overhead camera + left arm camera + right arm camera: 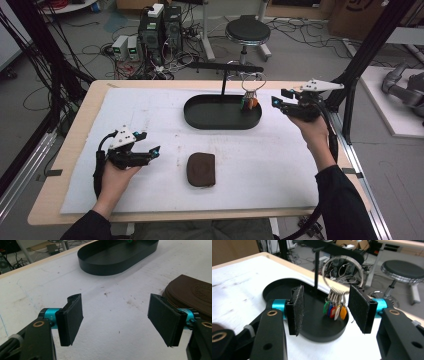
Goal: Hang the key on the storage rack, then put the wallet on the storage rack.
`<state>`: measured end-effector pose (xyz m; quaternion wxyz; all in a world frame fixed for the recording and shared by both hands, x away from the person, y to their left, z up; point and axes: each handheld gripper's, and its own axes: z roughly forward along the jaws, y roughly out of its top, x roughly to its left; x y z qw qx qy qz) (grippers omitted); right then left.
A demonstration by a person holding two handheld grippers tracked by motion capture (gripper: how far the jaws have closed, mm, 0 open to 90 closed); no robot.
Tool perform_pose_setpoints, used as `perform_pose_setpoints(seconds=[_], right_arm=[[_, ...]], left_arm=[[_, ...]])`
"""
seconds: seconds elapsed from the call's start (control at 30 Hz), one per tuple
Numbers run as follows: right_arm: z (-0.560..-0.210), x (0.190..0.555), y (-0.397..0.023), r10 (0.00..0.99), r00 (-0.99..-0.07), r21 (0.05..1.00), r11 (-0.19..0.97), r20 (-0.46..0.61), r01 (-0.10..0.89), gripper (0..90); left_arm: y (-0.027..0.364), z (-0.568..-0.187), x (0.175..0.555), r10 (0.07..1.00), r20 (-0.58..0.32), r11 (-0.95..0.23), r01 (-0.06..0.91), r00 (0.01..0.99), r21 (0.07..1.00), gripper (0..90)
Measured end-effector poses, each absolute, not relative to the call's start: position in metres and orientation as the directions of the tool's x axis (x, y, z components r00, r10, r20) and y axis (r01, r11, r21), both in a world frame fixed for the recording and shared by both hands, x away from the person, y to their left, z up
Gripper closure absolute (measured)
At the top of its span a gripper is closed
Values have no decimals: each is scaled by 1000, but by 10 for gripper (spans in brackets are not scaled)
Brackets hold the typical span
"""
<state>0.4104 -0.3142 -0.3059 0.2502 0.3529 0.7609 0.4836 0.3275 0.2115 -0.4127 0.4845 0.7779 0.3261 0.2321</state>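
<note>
Key ring: hangs on the black stand's arm above the oval tray, its coloured tags dangling over the tray's right end.
Right tool: held just right of the tray at about the ring's height; jaws stand part open with nothing between the pads, and the ring sits apart beyond them in the right gripper view.
Left tool: low over the white mat on the bench, jaws wide apart and empty, near the brown pouch.
Pouch: lies flat on the mat in front of the tray, zip looks closed, untouched by either tool.
Done so far: hanging the keys looks finished, judging by the ring resting on the arm unsupported.
Left to do: clearing the right tool away; perhaps the pouch, if it belongs to the job.
</note>
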Motion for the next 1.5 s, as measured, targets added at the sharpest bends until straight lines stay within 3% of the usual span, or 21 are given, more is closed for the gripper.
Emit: perform_pose_setpoints(seconds=[0.23,0.53,1.0,1.5], right_arm=[[-330,368,-327,763,-646,935,216,18,281,425],[-356,342,-345,759,-649,939,181,56,293,319],[-390,329,-361,766,-639,917,196,77,346,220],[-400,331,-363,780,-622,905,216,65,365,213]], left_arm=[[207,-410,329,729,37,-315,287,683,905,262],[214,-415,322,736,27,-302,292,676,907,247],[217,-411,323,759,15,-244,263,651,933,235],[204,-414,326,727,3,-261,273,687,926,229]])
